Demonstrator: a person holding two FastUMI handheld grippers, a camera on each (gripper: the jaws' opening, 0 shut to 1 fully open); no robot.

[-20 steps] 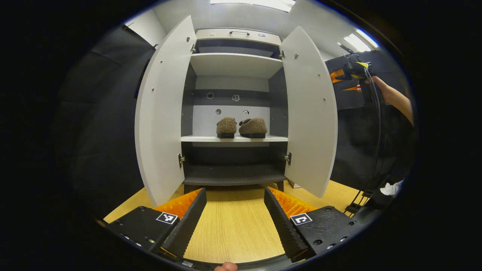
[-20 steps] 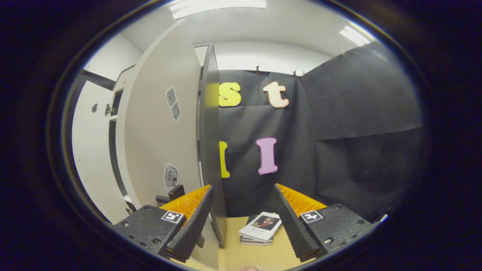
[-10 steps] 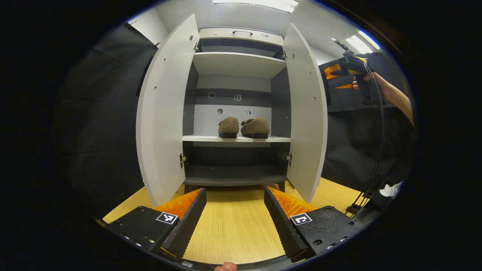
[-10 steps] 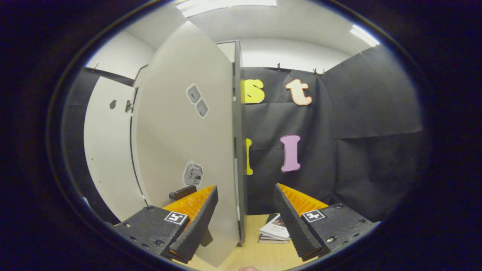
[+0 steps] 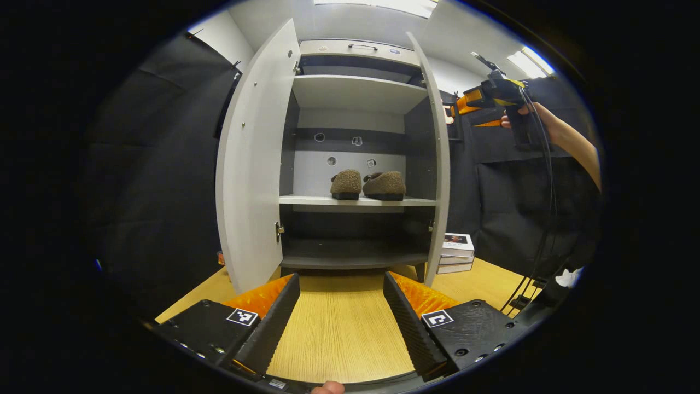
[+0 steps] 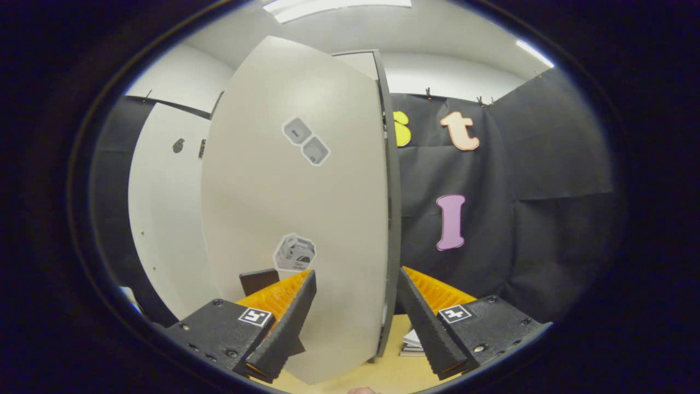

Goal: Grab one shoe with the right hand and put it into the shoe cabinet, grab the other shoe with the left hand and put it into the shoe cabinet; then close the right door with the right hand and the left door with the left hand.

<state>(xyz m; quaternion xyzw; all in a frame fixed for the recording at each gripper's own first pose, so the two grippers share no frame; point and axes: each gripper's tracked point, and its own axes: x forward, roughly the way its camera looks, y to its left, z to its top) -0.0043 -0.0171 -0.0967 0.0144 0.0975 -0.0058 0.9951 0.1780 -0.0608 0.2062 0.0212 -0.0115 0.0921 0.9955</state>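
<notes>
Brown fleece slippers, two of them (image 5: 346,184) (image 5: 384,185), sit side by side on the middle shelf (image 5: 358,201) of the shoe cabinet (image 5: 355,158), so the stowing half of the task looks finished. What has changed over the last second is the right door (image 5: 436,164): a second ago it stood wide and showed its broad inner face in the left gripper view, and now it has swung in until it reads almost edge-on. In the right gripper view its outer face (image 6: 295,219) has turned to fill the middle ground. That suggests the right door is partway through closing, with the left door (image 5: 254,164) untouched and wide open.

The right gripper (image 6: 353,312) has its jaws spread wide, holding nothing, with the door's free edge between them. It also shows in the left gripper view, raised beside the door in a person's hand (image 5: 522,112). The left gripper (image 5: 342,314) hangs back over the wooden floor (image 5: 339,334), jaws equally wide and empty.

Counted: two slippers, two doors, two grippers, one stack of books (image 5: 456,253) on the floor beside the cabinet.
</notes>
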